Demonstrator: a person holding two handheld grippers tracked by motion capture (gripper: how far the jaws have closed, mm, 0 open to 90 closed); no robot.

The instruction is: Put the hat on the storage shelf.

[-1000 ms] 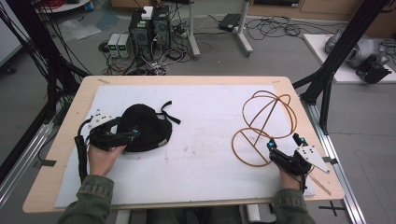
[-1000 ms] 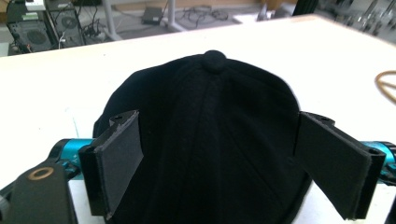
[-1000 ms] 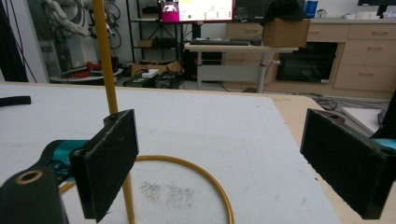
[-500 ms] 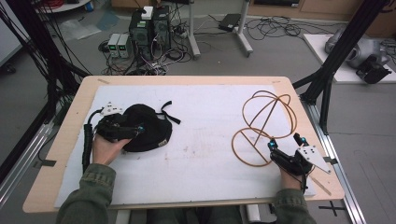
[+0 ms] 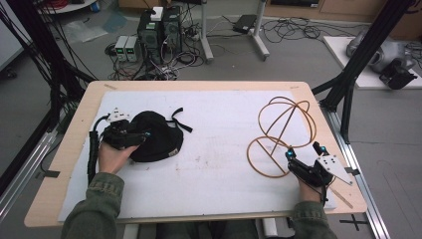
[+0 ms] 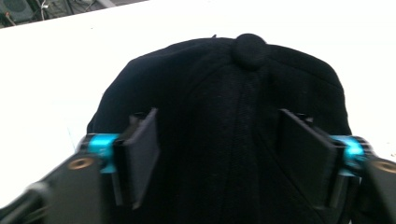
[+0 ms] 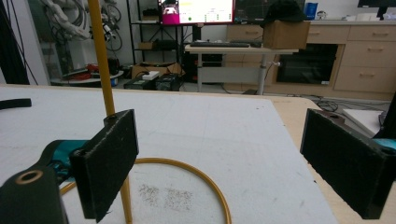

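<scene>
- The left gripper (image 6: 224, 154) had its fingers (image 6: 140, 154) partly apart, just closing in, with the black cap (image 5: 154, 137) between them.
- The right gripper (image 5: 304, 152) was wide open, holding nothing, beside the yellow wire stand (image 5: 281, 132).
- The cap lay on the white table mat (image 5: 224, 149).

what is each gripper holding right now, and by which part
Left gripper straddles the crown of the black cap, jaws just closing; grip cannot be told. Right gripper holds nothing: open beside the wire stand.

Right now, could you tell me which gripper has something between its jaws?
The left gripper: its jaws, just closing, straddle the black cap. The right gripper stands open.
</scene>
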